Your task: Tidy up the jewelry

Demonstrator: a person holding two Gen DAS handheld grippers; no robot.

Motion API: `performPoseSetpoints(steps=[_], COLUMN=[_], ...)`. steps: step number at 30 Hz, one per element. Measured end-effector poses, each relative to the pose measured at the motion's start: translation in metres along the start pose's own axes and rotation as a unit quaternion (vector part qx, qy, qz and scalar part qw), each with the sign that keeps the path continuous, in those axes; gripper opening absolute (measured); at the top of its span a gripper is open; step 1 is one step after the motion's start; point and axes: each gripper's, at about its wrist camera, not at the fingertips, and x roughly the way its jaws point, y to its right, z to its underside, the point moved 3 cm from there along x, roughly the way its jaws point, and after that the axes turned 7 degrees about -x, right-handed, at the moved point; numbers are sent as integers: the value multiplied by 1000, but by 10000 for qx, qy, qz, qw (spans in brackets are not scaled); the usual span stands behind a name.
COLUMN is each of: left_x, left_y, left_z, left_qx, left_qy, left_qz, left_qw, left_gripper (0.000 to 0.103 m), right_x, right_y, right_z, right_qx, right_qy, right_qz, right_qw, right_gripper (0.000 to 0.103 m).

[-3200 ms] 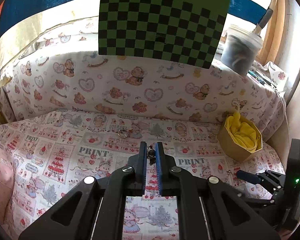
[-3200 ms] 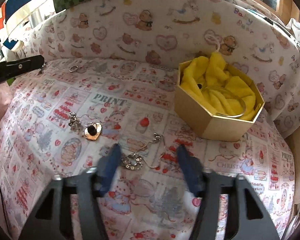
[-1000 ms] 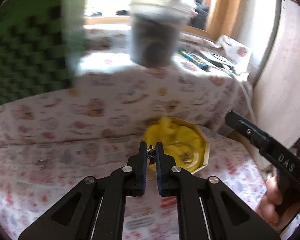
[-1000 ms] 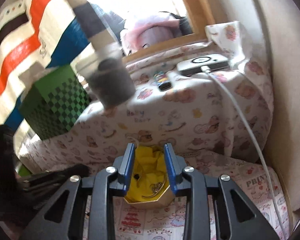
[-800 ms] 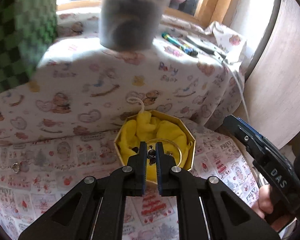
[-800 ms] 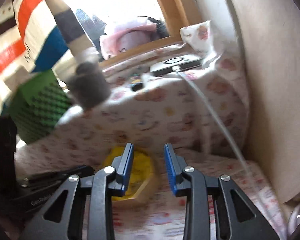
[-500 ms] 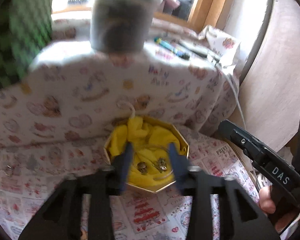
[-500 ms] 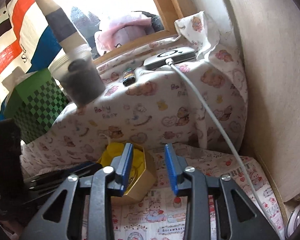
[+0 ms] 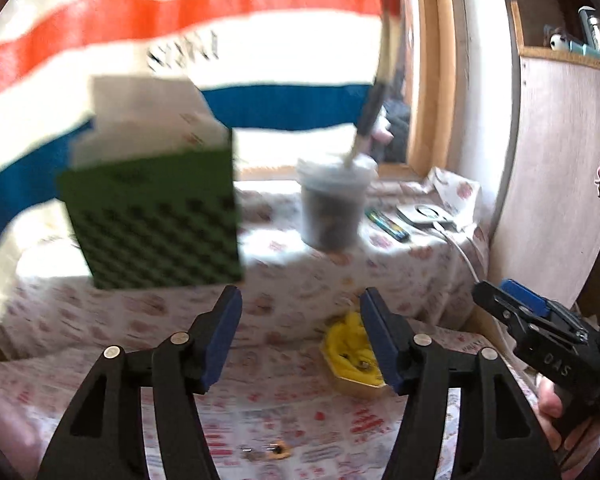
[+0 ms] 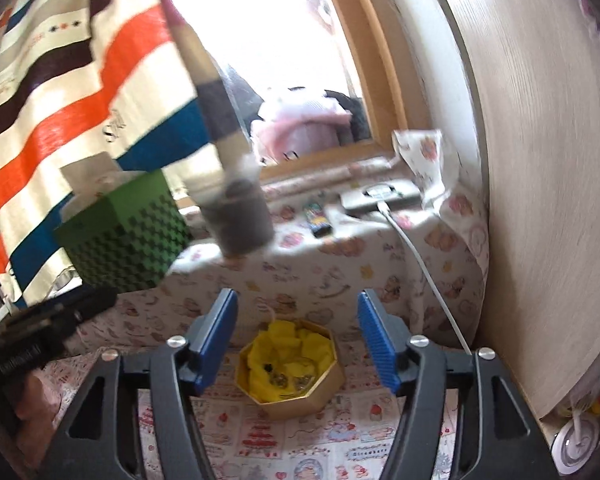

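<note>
An octagonal gold box [image 10: 300, 402] lined with yellow cloth sits on the printed tablecloth and holds several small jewelry pieces [image 10: 285, 379]. It also shows in the left wrist view [image 9: 350, 376]. My right gripper [image 10: 298, 344] is open and empty, raised above and in front of the box. My left gripper [image 9: 300, 338] is open and empty, raised well above the table, left of the box. A small gold piece [image 9: 275, 450] with a chain lies on the cloth below the left gripper. The right gripper's tip shows in the left wrist view [image 9: 512, 308].
A green checkered box [image 9: 156, 220] and a clear cup with a striped stick [image 9: 332, 204] stand on the raised cloth-covered ledge behind. A phone with a white cable [image 10: 384, 198] lies at the ledge's right end. A wooden panel [image 10: 540, 160] stands on the right.
My left gripper let the small piece go into the box, opened wide and lifted up and back. My right gripper opened wider and stayed above the box.
</note>
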Motion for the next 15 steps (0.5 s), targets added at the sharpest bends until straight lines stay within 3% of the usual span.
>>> performPoseSetpoints(steps=[6, 9, 12, 15], left_x=[-46, -58, -59, -46], left_y=[-22, -34, -46, -60], left_z=[3, 14, 29, 44], left_qx=[-112, -168, -205, -320], left_qy=[577, 583, 674, 554], left_qz=[-302, -377, -530, -638], left_qw=[9978, 9974, 9961, 9959], left_gripper=[75, 77, 82, 85], right_x=[-8, -7, -4, 4], right_y=[-21, -32, -40, -55], right_z=[1, 7, 16, 24], right_qx=[-103, -38, 227, -76], right_qy=[-2, -247, -453, -501], right_qz=[-142, -278, -716, -687], right_qw=[9998, 9993, 9962, 9963], right_gripper=[71, 72, 73, 74])
